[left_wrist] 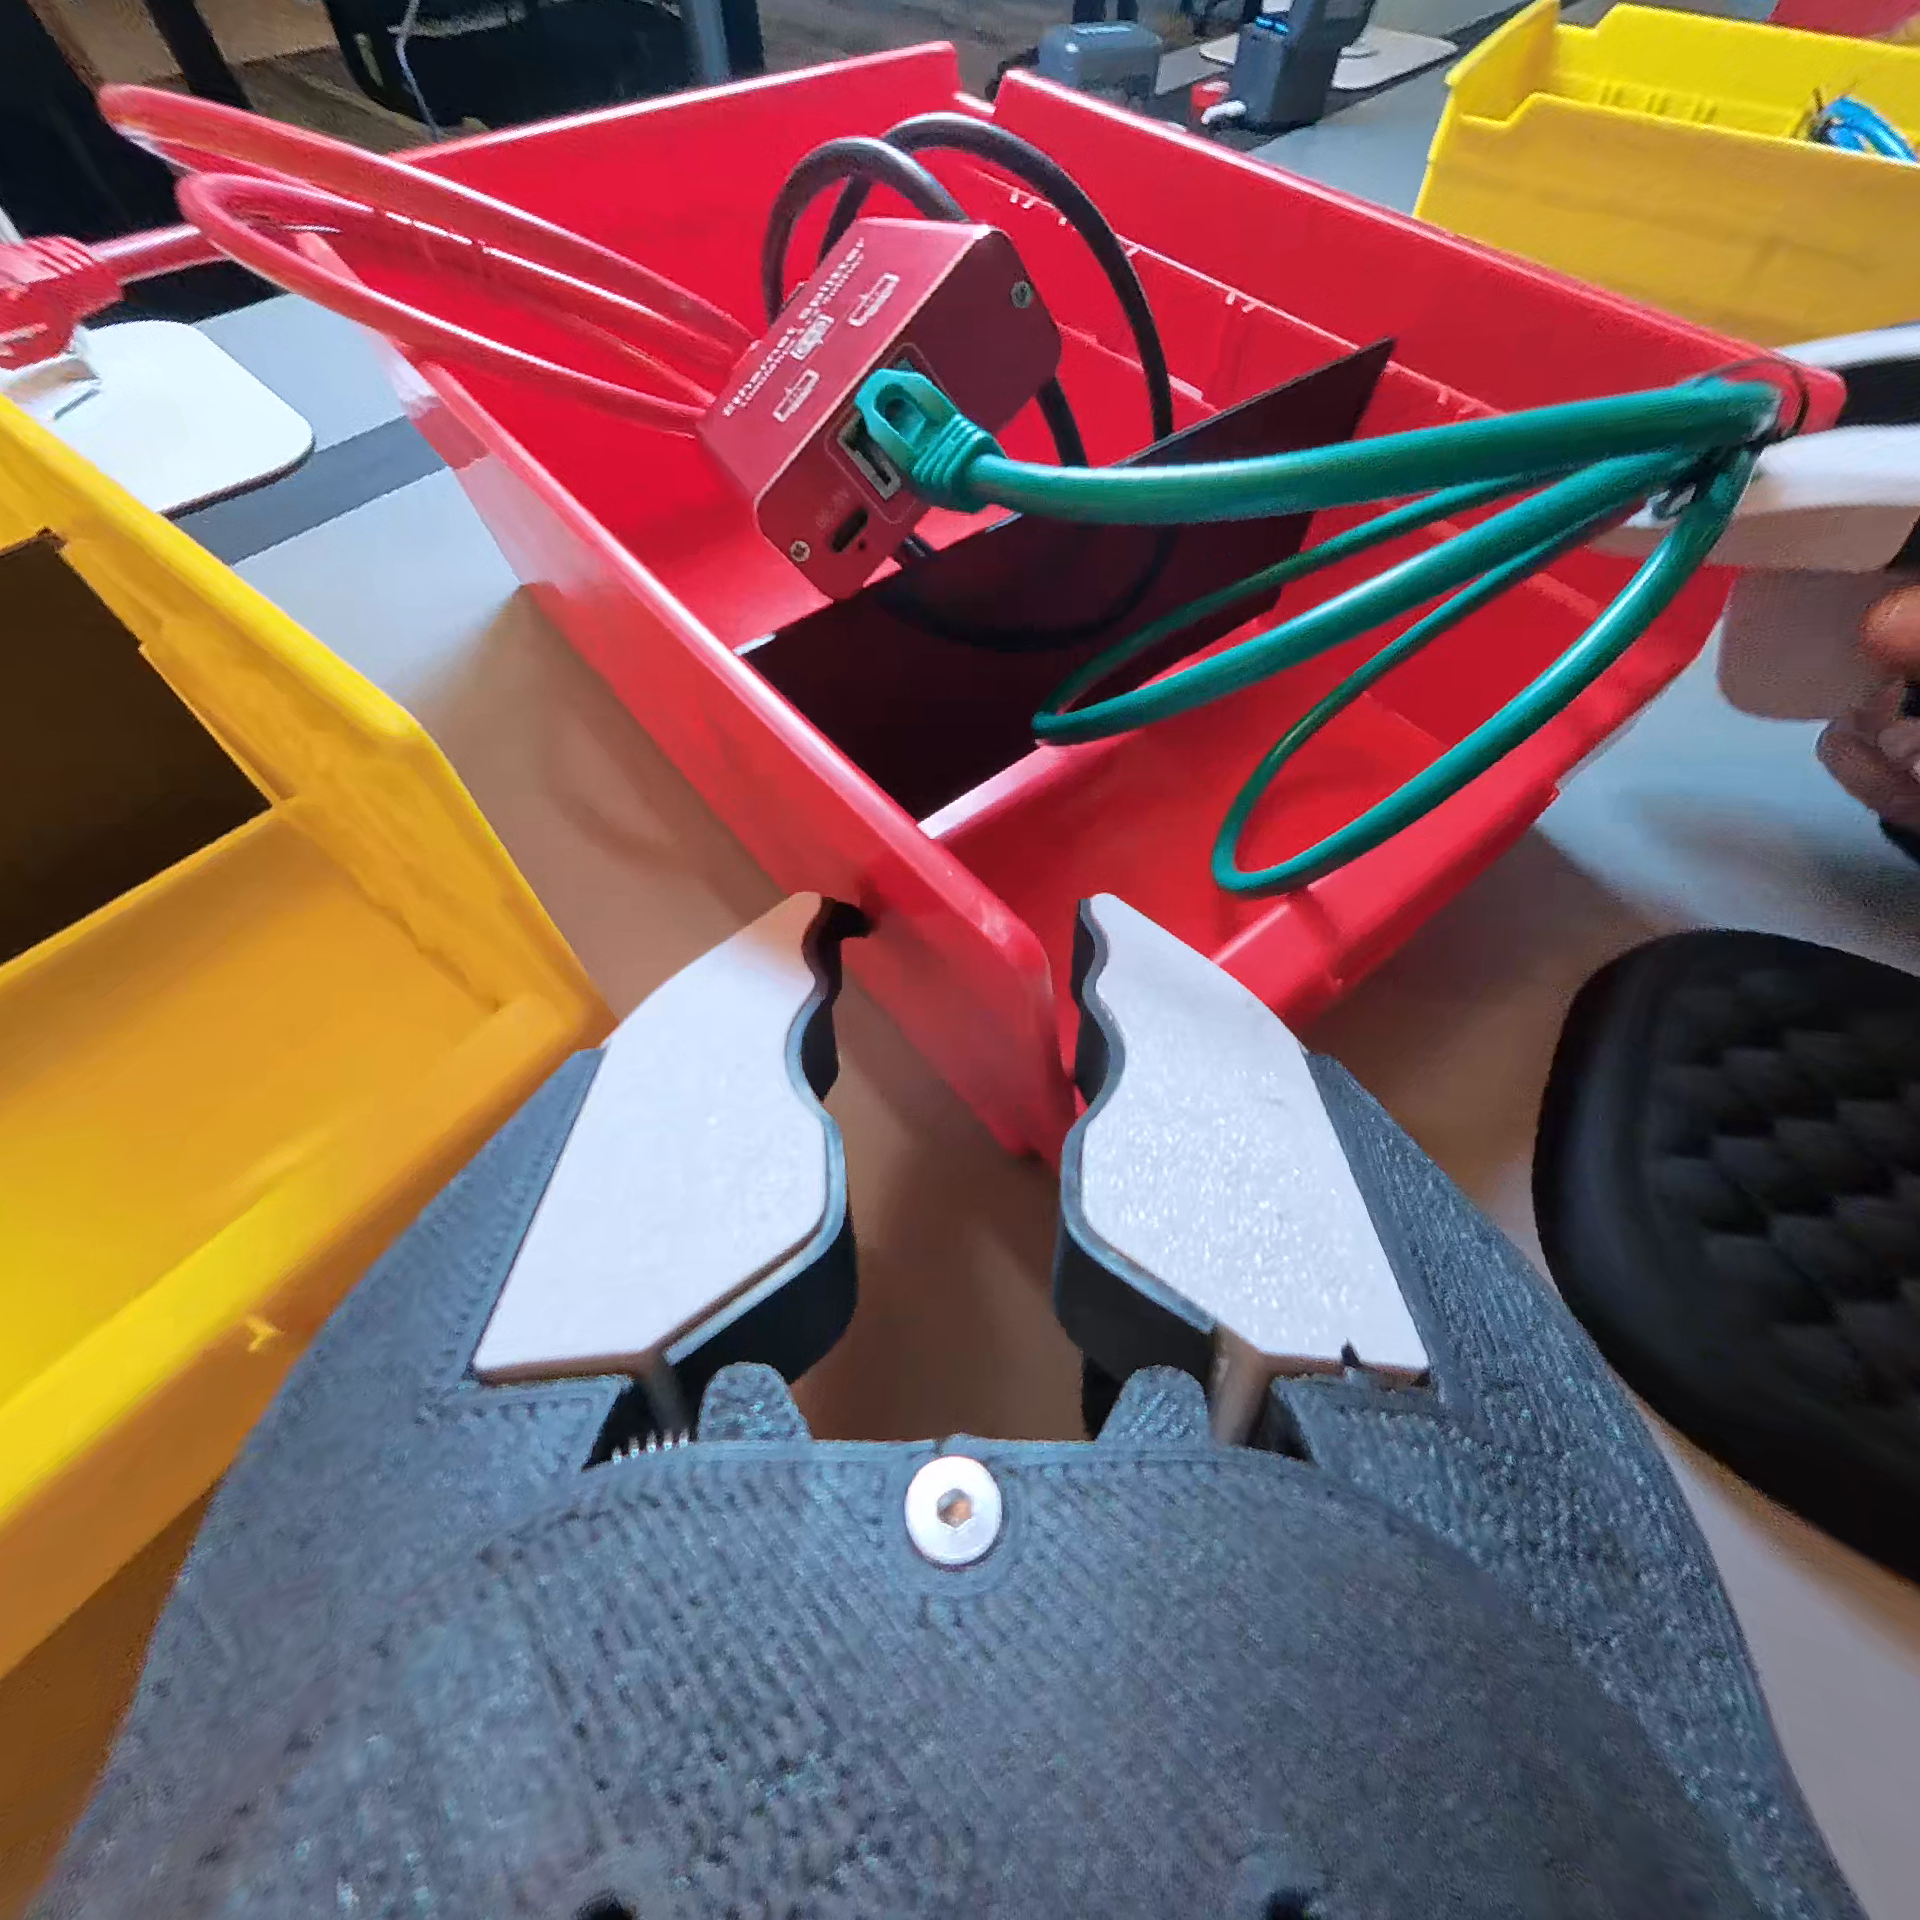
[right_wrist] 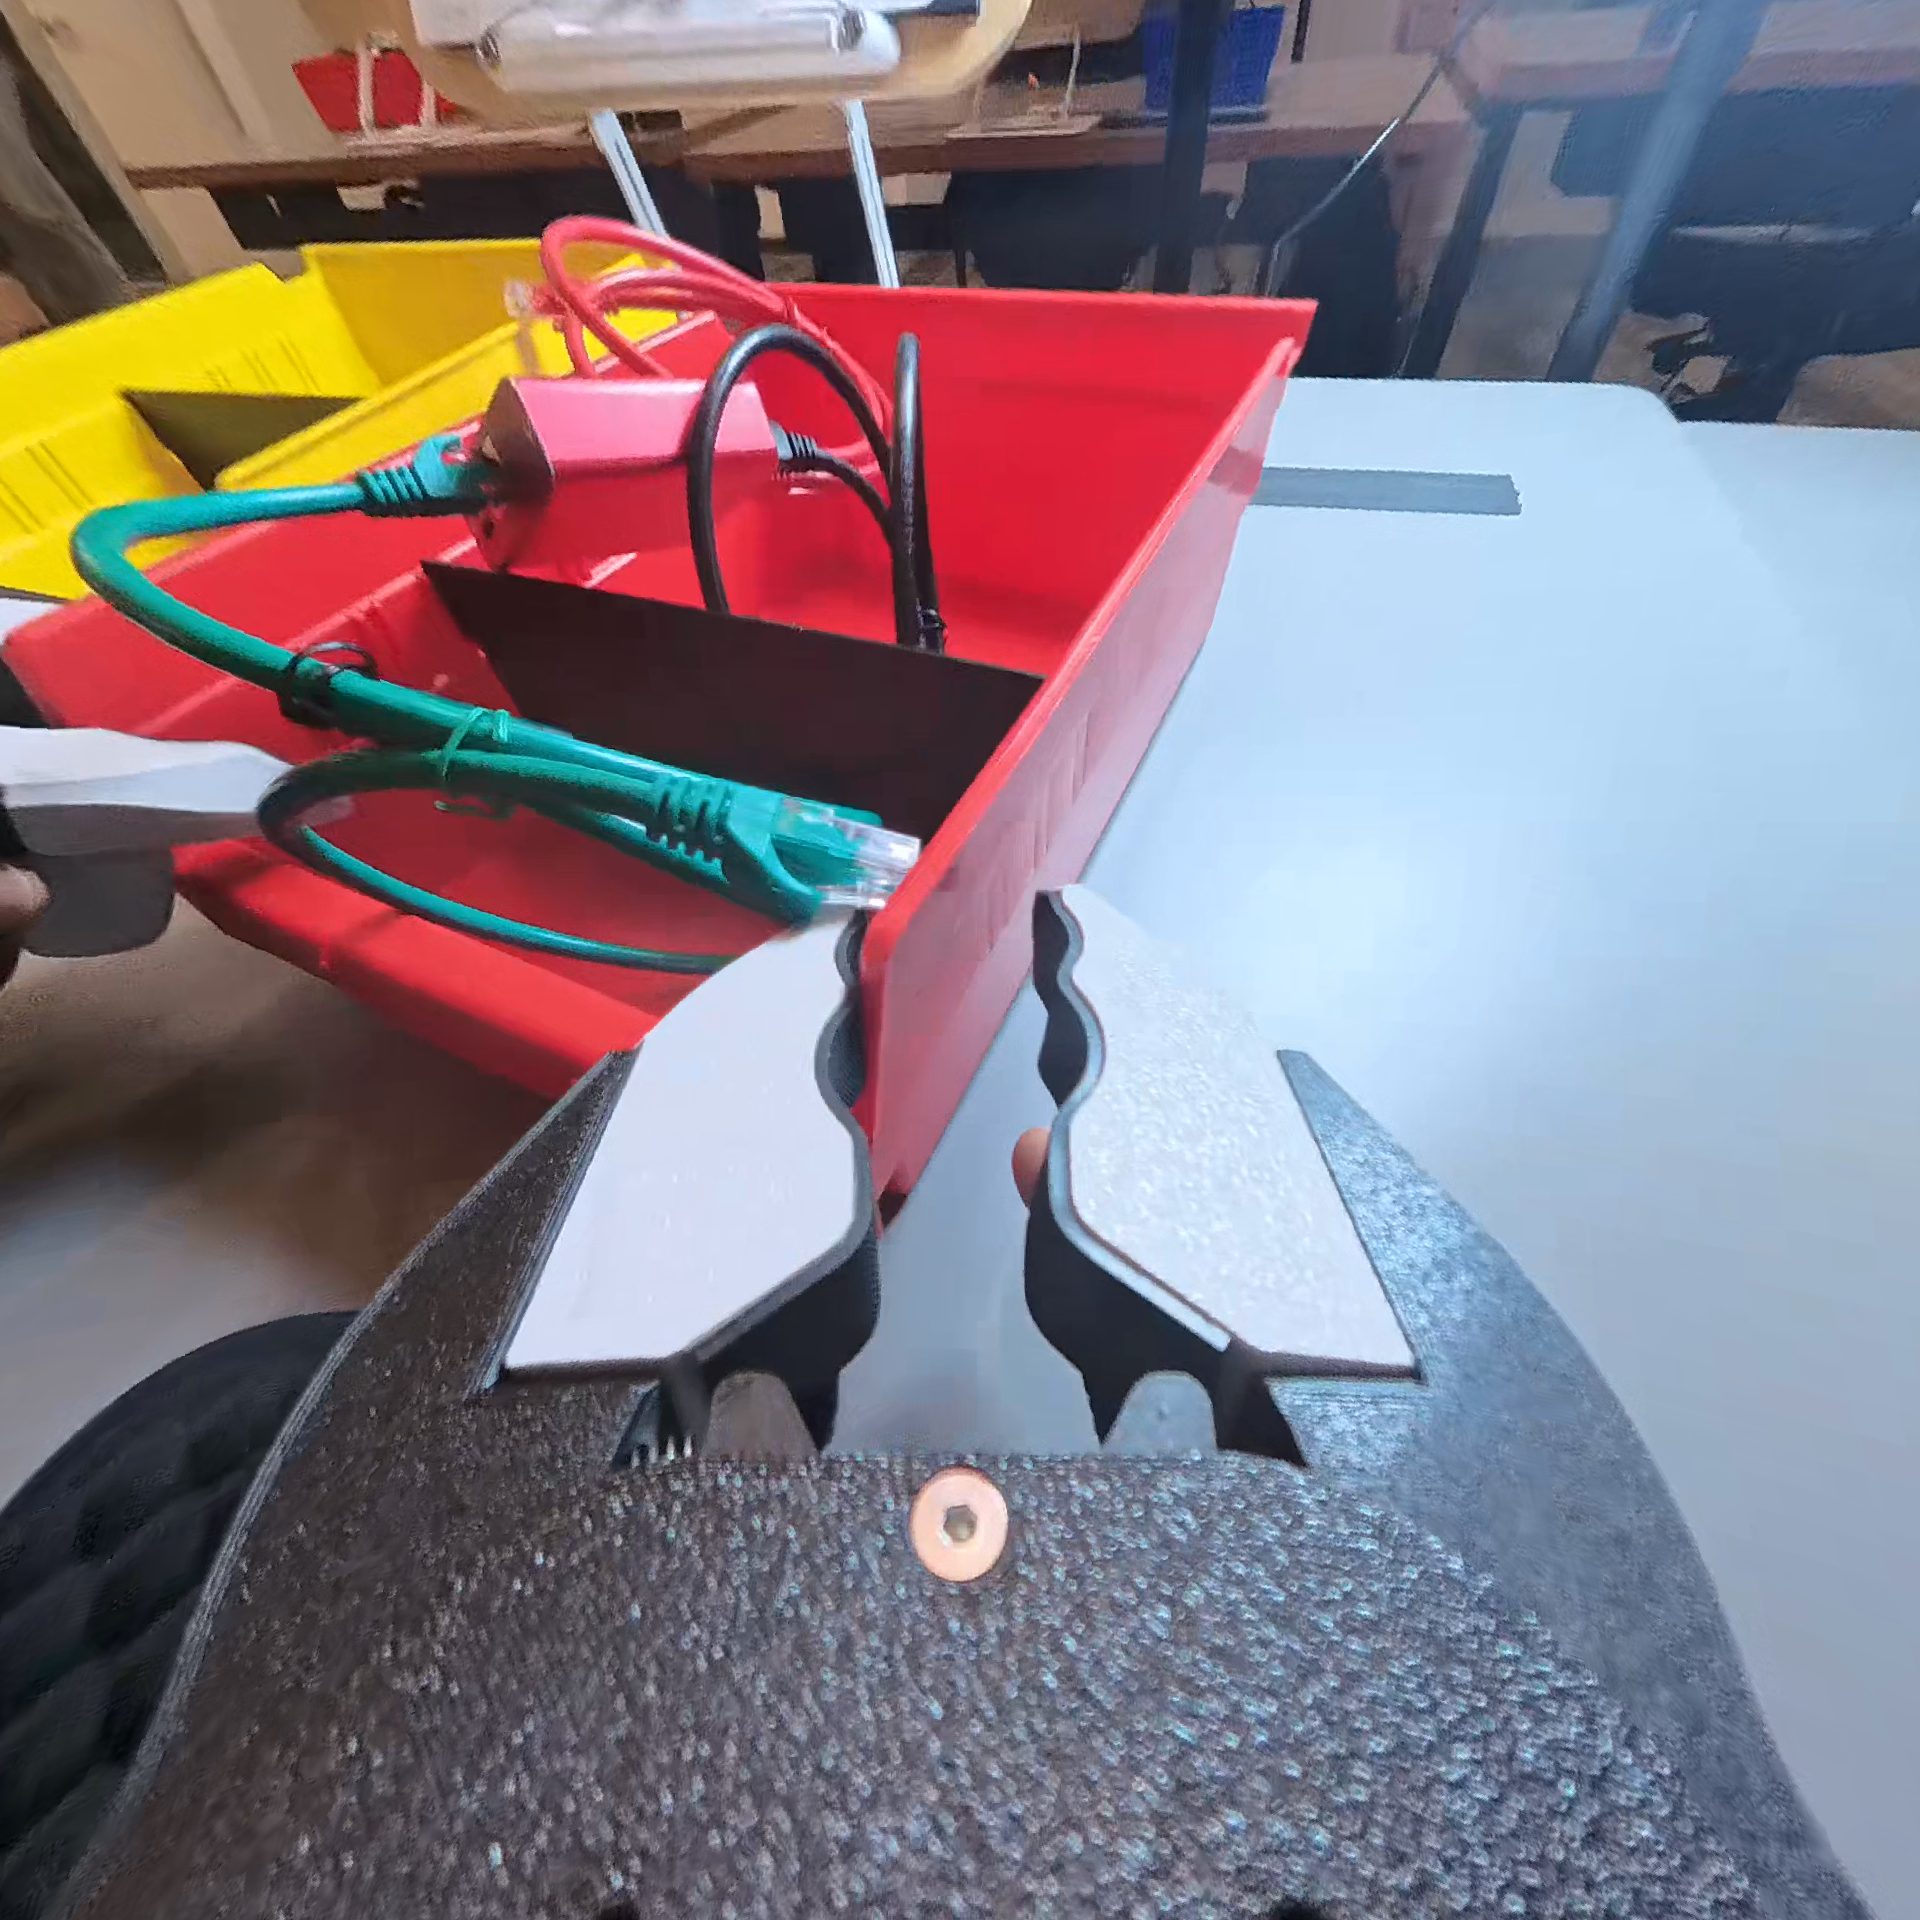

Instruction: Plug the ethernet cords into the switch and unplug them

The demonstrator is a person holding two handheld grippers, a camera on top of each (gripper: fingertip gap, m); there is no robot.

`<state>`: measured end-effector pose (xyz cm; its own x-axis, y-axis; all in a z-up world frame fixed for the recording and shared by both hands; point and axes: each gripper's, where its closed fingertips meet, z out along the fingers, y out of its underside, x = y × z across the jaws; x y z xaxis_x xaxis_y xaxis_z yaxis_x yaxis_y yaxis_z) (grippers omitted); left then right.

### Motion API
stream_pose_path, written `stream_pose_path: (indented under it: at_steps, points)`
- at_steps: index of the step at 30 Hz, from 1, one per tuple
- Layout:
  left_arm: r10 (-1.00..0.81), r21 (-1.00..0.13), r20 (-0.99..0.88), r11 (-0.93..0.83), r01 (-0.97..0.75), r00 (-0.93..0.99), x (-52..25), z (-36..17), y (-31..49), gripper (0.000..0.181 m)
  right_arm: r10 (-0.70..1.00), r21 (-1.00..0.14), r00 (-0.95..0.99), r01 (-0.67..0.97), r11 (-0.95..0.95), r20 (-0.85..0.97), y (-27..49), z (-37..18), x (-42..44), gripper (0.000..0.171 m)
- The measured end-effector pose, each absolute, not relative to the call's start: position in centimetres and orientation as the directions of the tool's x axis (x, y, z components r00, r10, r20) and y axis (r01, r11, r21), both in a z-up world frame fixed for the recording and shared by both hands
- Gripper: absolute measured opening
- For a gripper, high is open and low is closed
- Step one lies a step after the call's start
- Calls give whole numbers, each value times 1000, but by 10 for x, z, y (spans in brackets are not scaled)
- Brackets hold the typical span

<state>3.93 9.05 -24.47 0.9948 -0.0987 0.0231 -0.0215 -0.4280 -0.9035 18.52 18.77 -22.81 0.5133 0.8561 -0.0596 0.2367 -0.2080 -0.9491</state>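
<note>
A red switch (left_wrist: 883, 395) sits tilted in the far part of a red bin (left_wrist: 727, 727). A green ethernet cord's plug (left_wrist: 914, 436) sits in a port on its end face. A red cord (left_wrist: 416, 270) and a black cable (left_wrist: 1122, 312) leave its far end. The green cord's free clear-tipped plug (right_wrist: 831, 842) hangs by my right gripper's left fingertip (right_wrist: 800, 966). My left gripper (left_wrist: 951, 925) is open astride the bin's near left corner. My right gripper (right_wrist: 951, 914) is open astride its near right wall. A third white-fingered gripper (left_wrist: 1829, 488), hand-held, pinches the tied green bundle (right_wrist: 312, 675).
A black divider (left_wrist: 1143, 582) crosses the bin. Yellow bins stand at the left (left_wrist: 208, 987) and far right (left_wrist: 1662, 177). A black padded mat (left_wrist: 1745, 1195) lies near the bin's front. Grey table (right_wrist: 1455, 831) stretches to the right of the bin.
</note>
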Motion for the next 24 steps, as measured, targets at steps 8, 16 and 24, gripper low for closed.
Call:
stream_pose_path:
  at_steps: [8,16,24]
  points:
    - [-63,-919,-30,-391,-52,998,41,-243,106,27,791,-946,589,322,-44,164,196,-226,190,17]
    - [-57,-947,-183,-257,-192,981,49,-180,95,21,735,-972,644,215,95,214,173,-167,209,14]
    - [158,-965,-253,-105,-238,954,-17,-61,12,17,836,-964,482,86,252,262,109,-60,134,18]
